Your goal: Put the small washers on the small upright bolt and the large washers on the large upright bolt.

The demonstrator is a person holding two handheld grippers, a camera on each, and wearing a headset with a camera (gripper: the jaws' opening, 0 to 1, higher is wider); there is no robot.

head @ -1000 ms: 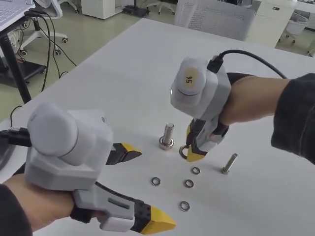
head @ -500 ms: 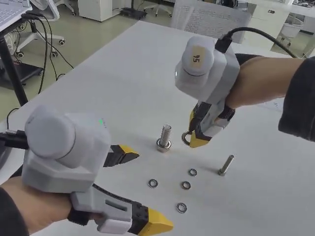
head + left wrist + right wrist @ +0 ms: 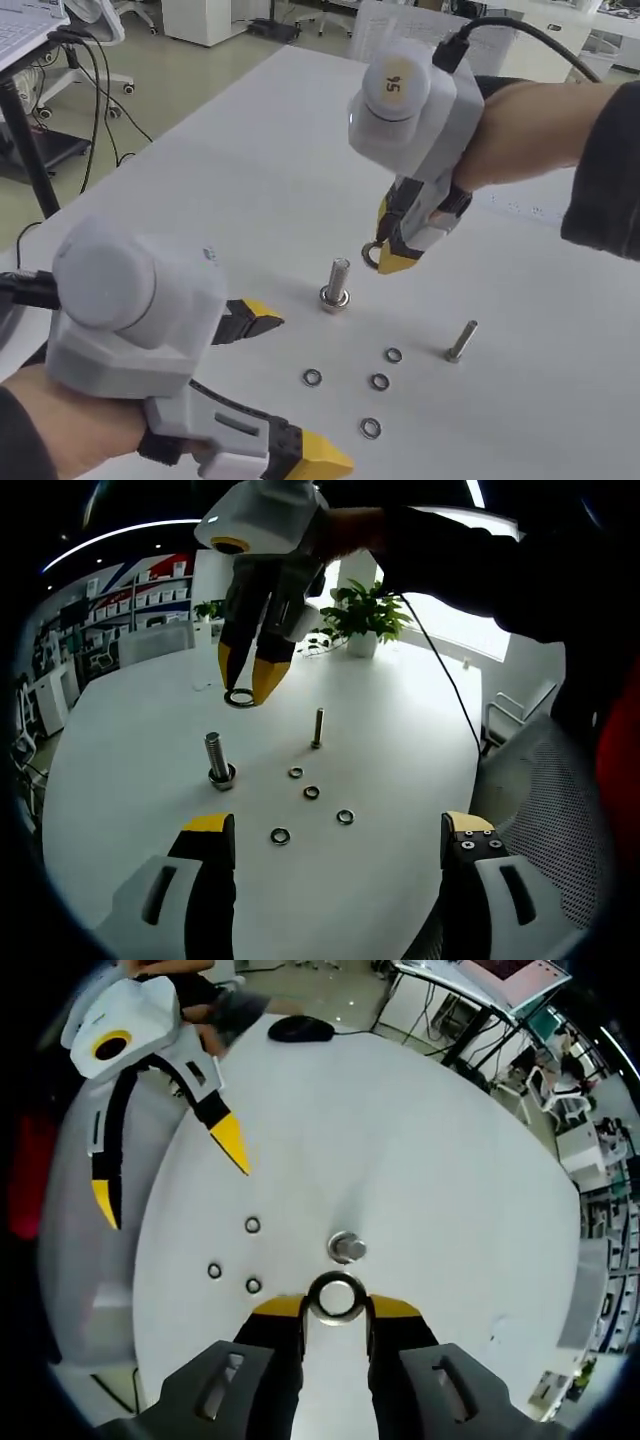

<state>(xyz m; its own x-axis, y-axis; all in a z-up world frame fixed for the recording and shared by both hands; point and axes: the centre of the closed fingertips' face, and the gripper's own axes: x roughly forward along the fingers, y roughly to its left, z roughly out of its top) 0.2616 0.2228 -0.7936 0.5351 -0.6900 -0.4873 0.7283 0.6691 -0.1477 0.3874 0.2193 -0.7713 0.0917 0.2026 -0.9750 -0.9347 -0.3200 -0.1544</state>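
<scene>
My right gripper (image 3: 386, 257) is shut on a large washer (image 3: 371, 254), held in the air just right of and above the top of the large upright bolt (image 3: 337, 284). The right gripper view looks down on that washer (image 3: 337, 1296) between its jaws, with the bolt head (image 3: 347, 1248) just beyond. Another large washer lies at that bolt's base. The small bolt (image 3: 462, 340) stands to the right. Several small washers (image 3: 379, 381) lie loose in front of the bolts. My left gripper (image 3: 295, 390) hangs open and empty near the table's front left.
The white table (image 3: 250, 180) is bare behind and left of the bolts. A cable trails from the right gripper. Office chairs, a desk leg and floor cables stand beyond the table's far left edge.
The right gripper has lifted the large washer off the table and carried it up toward the top of the large bolt. The left gripper has stayed open in place.
</scene>
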